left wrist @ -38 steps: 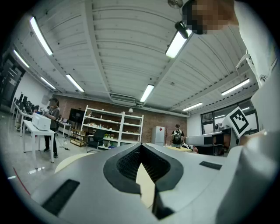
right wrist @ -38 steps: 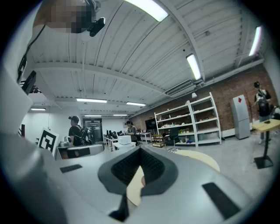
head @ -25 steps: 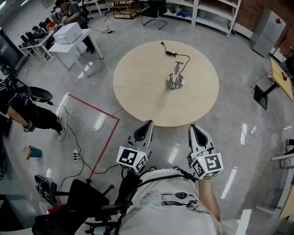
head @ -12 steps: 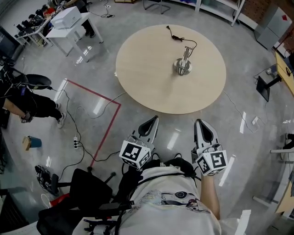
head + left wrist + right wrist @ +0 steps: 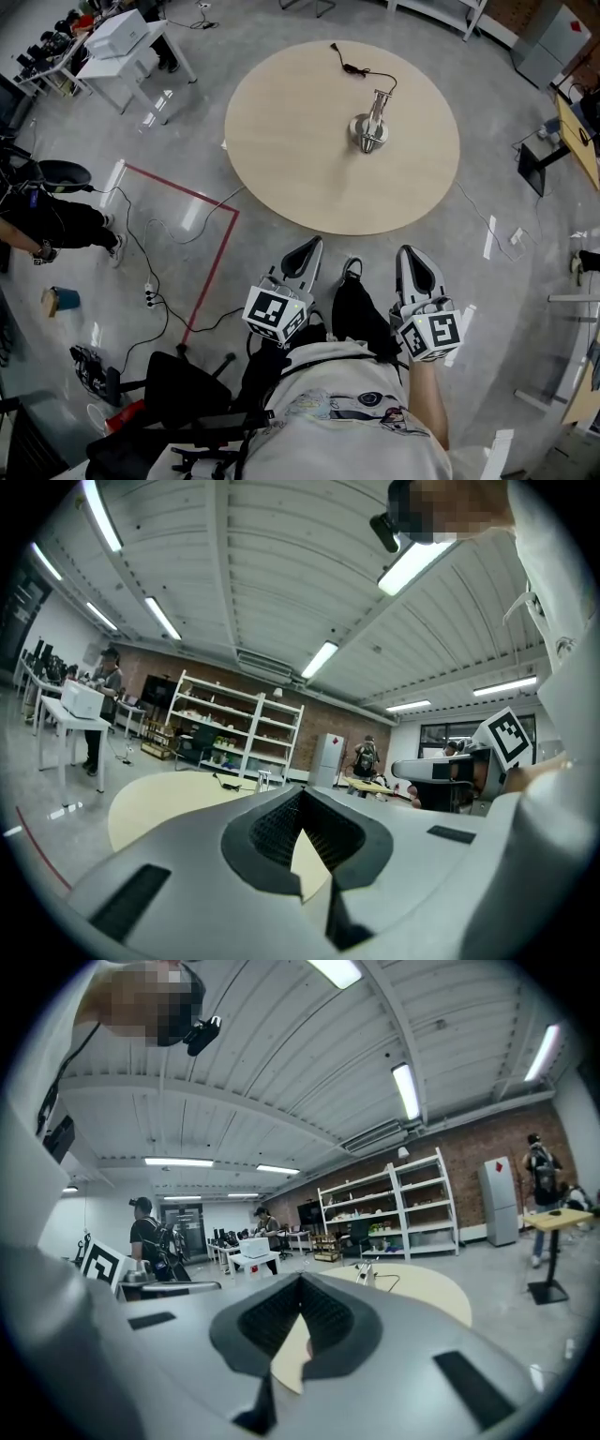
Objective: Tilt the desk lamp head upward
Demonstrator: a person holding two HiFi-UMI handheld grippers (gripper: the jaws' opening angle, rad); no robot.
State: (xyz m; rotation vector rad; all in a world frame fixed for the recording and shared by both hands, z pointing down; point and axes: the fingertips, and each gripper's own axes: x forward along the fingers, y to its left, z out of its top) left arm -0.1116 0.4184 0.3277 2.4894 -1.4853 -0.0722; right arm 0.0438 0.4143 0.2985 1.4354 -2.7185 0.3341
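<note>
Two grippers sat low in front of the wearer's chest, the left gripper (image 5: 307, 251) and the right gripper (image 5: 413, 258), side by side and pointing toward the table, much where I had seen them a second before. Each gripper's own view showed me its jaws brought together at the tips with nothing between the pads, only pale tabletop visible through the notch behind them. Between the two, a black-trousered leg (image 5: 354, 314) and a shoe (image 5: 352, 272) had come into the head view; neither was there a second earlier. Just beyond the jaw tips came the near edge of the round table (image 5: 281, 178), which had slid higher in the head view as the camera shifted. The desk lamp (image 5: 368, 129) stood on it right of centre and toward the far side, well apart from both grippers, its black cord (image 5: 361, 67) trailing to the far rim. Lamp and cord lay on the tabletop as before. I could not make out how the lamp's head was tilted. Off to the left, the red tape (image 5: 187, 199) on the floor and the white desk (image 5: 127, 64) had likewise drifted upward.
</note>
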